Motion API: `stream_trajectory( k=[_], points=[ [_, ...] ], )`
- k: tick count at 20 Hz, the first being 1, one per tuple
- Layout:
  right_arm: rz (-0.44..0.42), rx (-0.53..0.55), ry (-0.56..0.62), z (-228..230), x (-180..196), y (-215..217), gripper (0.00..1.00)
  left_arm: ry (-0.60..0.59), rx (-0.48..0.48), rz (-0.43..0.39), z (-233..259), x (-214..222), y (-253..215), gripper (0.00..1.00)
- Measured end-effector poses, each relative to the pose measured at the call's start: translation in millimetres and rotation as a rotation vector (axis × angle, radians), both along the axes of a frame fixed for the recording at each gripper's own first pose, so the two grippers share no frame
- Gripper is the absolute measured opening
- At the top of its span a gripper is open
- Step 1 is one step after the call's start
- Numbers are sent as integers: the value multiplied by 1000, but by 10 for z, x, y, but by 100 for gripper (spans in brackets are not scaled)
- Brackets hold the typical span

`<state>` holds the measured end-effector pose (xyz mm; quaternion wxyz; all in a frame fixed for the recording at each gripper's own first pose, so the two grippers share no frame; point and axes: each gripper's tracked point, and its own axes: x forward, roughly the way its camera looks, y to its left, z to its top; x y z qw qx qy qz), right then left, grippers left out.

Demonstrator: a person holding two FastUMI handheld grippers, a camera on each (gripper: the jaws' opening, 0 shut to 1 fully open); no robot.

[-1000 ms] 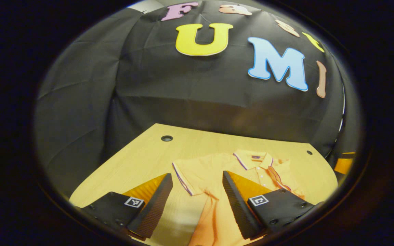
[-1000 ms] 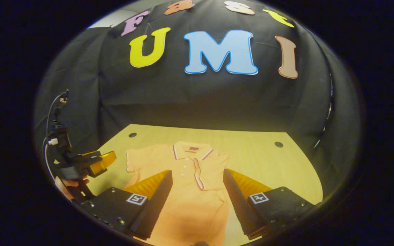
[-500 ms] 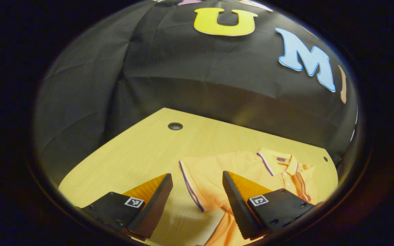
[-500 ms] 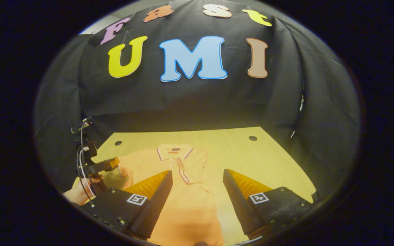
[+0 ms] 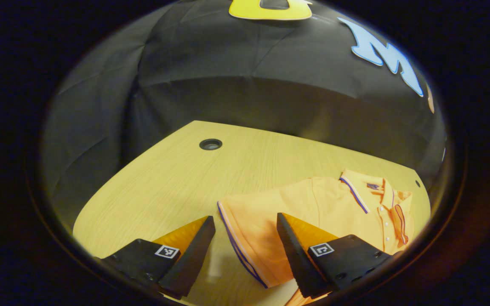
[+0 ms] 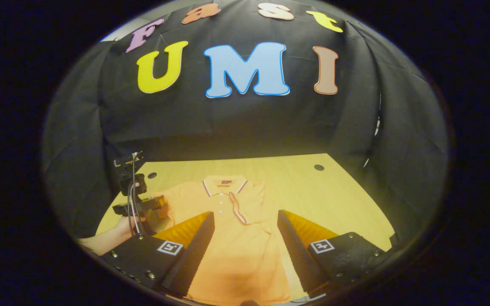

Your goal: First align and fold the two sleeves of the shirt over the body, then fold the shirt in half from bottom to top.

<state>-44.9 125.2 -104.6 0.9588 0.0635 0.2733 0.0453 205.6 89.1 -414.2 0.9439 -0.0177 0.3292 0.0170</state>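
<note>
Left gripper (image 5: 245, 238), fingers spread, hovers at the shirt's (image 5: 313, 212) unfolded left sleeve (image 5: 249, 225), nearest it; right gripper (image 6: 245, 236) also spread.

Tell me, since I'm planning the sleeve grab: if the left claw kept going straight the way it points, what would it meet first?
Probably the shirt's sleeve: its striped cuff edge lies between the open fingers of the left claw, just ahead on the table. Depth is unclear, so it might touch bare wood beside the cuff.

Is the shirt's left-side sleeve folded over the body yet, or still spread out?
Spread. In the left gripper view the sleeve lies flat, out to the side of the shirt, its striped cuff on the table.
</note>
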Motion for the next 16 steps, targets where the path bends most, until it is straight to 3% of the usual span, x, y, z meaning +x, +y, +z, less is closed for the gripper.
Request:
stream_trajectory(
  k=[7, 8, 9, 10, 11, 12, 13, 14, 16],
  points=[
    [5, 28, 25, -73, 47, 31, 93, 26, 74, -57, -68, 55, -102, 92],
    [3, 36, 34, -107, 41, 29, 93, 26, 75, -47, -87, 70, -94, 87],
    [0, 43, 42, -132, 37, 31, 93, 24, 73, -48, -97, 66, -100, 67],
    [-3, 48, 49, -150, 36, 24, 93, 19, 72, -56, -84, 70, -121, 65],
    [-6, 52, 53, -168, 39, 15, 93, 17, 73, -57, -87, 82, -130, 41],
    [-10, 55, 52, -167, 48, 5, 93, 25, 87, -69, -90, 80, -132, 34],
    [-16, 54, 50, -167, 47, -11, 93, 22, 89, -81, -91, 98, -165, 33],
    [-20, 53, 51, -169, 45, -26, 93, 28, 100, -90, -93, 85, -190, 14],
    [-25, 57, 58, -186, 23, -31, 93, 26, 121, -102, -94, 108, -200, 14]
  ],
)
